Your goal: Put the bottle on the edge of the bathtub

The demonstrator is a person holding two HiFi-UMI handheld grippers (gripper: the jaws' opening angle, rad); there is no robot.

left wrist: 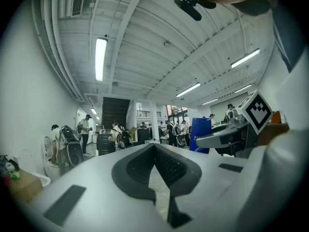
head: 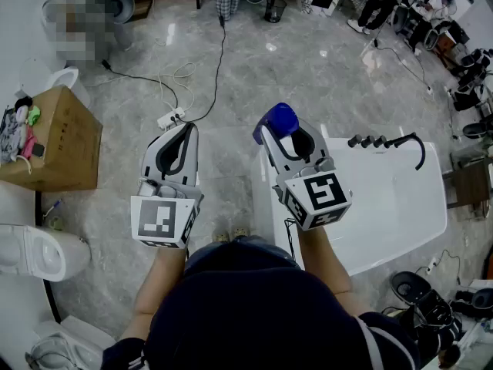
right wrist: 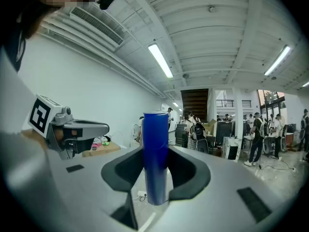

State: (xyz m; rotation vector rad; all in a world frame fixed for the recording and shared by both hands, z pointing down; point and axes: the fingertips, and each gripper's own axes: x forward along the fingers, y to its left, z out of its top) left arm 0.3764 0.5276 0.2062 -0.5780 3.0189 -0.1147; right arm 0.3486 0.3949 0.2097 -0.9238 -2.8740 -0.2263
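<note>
The blue bottle (head: 279, 118) stands upright between the jaws of my right gripper (head: 282, 135), which is shut on it. In the right gripper view the bottle (right wrist: 155, 144) fills the gap between the dark pads (right wrist: 189, 170) of the right gripper (right wrist: 155, 174). In the head view this gripper is held up over the near left corner of the white bathtub (head: 436, 177). My left gripper (head: 183, 132) is raised beside it, left of the tub, above the floor. Its jaws meet at the tips with nothing held, as the left gripper (left wrist: 154, 148) shows in its own view.
Black faucet fittings (head: 385, 141) sit on the tub's far rim. A cardboard box (head: 54, 141) and a toilet (head: 38, 253) stand to the left. A power strip with cables (head: 171, 116) lies on the marble floor ahead. People stand far off.
</note>
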